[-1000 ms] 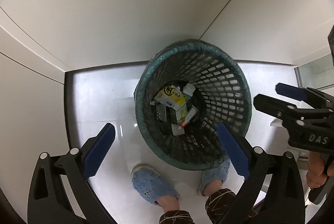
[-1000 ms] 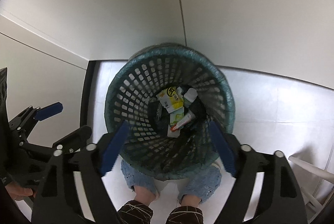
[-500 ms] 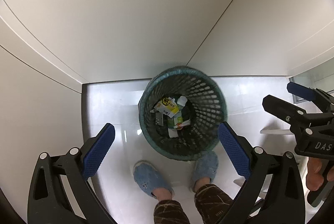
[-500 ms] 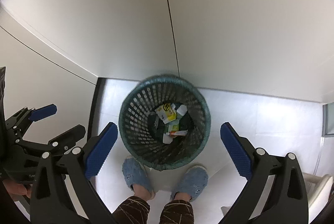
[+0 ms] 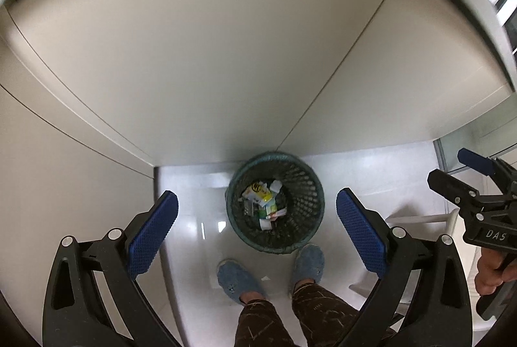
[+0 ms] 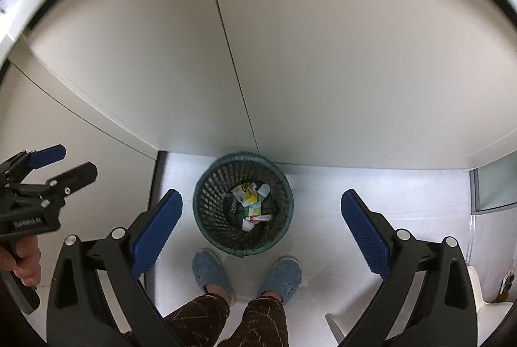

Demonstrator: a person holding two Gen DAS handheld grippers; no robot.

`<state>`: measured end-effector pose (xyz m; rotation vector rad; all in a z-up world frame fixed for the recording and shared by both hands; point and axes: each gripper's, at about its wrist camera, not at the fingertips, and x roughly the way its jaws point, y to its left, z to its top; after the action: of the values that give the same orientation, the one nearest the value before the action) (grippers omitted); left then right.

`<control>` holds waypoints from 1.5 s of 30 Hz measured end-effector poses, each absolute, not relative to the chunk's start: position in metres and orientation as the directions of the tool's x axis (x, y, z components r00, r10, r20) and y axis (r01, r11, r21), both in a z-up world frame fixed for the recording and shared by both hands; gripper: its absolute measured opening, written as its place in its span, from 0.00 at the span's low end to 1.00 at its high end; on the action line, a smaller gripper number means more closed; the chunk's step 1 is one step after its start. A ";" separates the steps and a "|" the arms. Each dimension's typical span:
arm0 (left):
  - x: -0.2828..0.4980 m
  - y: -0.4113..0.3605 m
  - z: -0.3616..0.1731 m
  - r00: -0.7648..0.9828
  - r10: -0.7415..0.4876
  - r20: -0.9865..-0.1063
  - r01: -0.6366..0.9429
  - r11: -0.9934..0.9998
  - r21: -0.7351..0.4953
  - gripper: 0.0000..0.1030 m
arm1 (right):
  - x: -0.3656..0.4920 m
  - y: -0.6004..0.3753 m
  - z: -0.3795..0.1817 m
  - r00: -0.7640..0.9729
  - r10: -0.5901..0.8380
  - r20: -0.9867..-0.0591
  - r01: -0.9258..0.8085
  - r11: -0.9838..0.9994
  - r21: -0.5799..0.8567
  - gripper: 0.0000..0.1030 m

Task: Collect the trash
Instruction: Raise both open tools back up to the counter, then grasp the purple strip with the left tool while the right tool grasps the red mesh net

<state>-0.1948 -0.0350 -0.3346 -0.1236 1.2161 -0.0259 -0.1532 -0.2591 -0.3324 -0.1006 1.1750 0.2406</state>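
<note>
A dark green mesh waste basket [image 5: 307,214] [image 6: 211,206] stands on the white floor against the cabinet fronts. In its bottom lies trash: a yellow packet [image 5: 258,191] [image 6: 245,190], white scraps and a small red-and-white tube [image 6: 258,218]. My left gripper [image 5: 257,200] hangs high above the basket, open, with nothing between its blue pads [image 5: 152,233]. My right gripper [image 6: 261,196] is at about the same height, also open and empty. Each gripper shows at the edge of the other's view, the left gripper [image 6: 48,166] and the right gripper [image 5: 458,166], held by a hand.
The person's feet in blue slippers [image 5: 237,279] [image 6: 210,272] stand just in front of the basket. Beige cabinet panels [image 5: 226,56] rise behind it and to the left. A white chair part [image 5: 420,219] [image 6: 484,285] and a glass panel [image 6: 494,188] are to the right.
Both grippers have risen well away from the basket, which now looks much smaller and farther below. The right jaws widened a little. The trash in the basket has not moved.
</note>
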 end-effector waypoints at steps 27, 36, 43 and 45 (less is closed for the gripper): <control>-0.119 -0.033 -0.046 0.576 -0.076 -0.814 0.039 0.997 -0.065 0.94 | -0.094 -0.269 -0.048 0.609 0.144 -0.780 -0.101 0.989 0.104 0.92; -0.057 -0.056 -0.040 0.573 -0.059 -0.817 0.015 0.998 -0.061 0.94 | -0.018 -0.283 -0.036 0.611 0.155 -0.777 -0.143 0.986 0.084 0.92; 0.018 -0.077 -0.076 0.505 -0.033 -0.863 -0.051 0.996 -0.068 0.94 | 0.080 -0.295 -0.039 0.584 0.182 -0.791 -0.230 0.972 0.054 0.92; 0.038 -0.087 -0.084 0.493 -0.010 -0.870 -0.064 0.997 -0.048 0.94 | 0.111 -0.298 -0.045 0.568 0.192 -0.800 -0.251 0.966 0.053 0.92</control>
<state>0.0377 -0.0872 -0.0843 -0.0768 1.0555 0.0326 0.1108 -0.2980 -0.0445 -0.0691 0.9308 0.2605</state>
